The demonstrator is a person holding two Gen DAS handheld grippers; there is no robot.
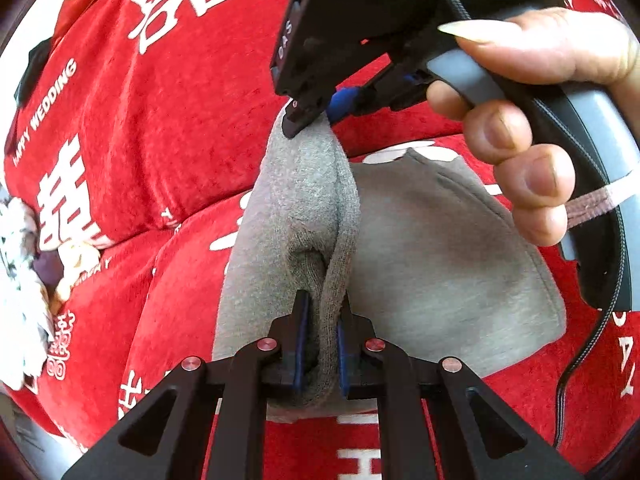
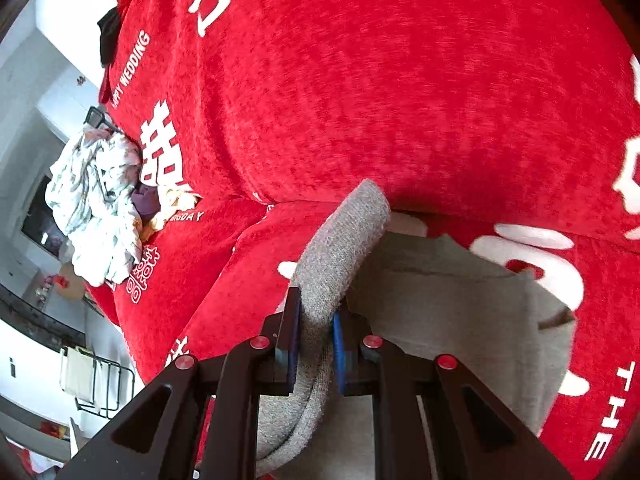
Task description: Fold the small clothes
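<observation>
A small grey knit garment [image 1: 440, 248] lies on a red velvet cover. My left gripper [image 1: 323, 320] is shut on a folded ribbed edge of it, lifted off the cover. My right gripper [image 1: 308, 118], held by a hand, pinches the same edge farther away at the top of the left wrist view. In the right wrist view the right gripper [image 2: 316, 332] is shut on the grey garment [image 2: 460, 300], whose edge curls up past the blue pads [image 2: 339, 344].
The red cover [image 1: 180, 120] with white printed letters spans a sofa seat and backrest. A pile of white and patterned clothes [image 2: 100, 200] lies at the far left end. A black wire rack [image 2: 100, 384] stands on the floor beyond.
</observation>
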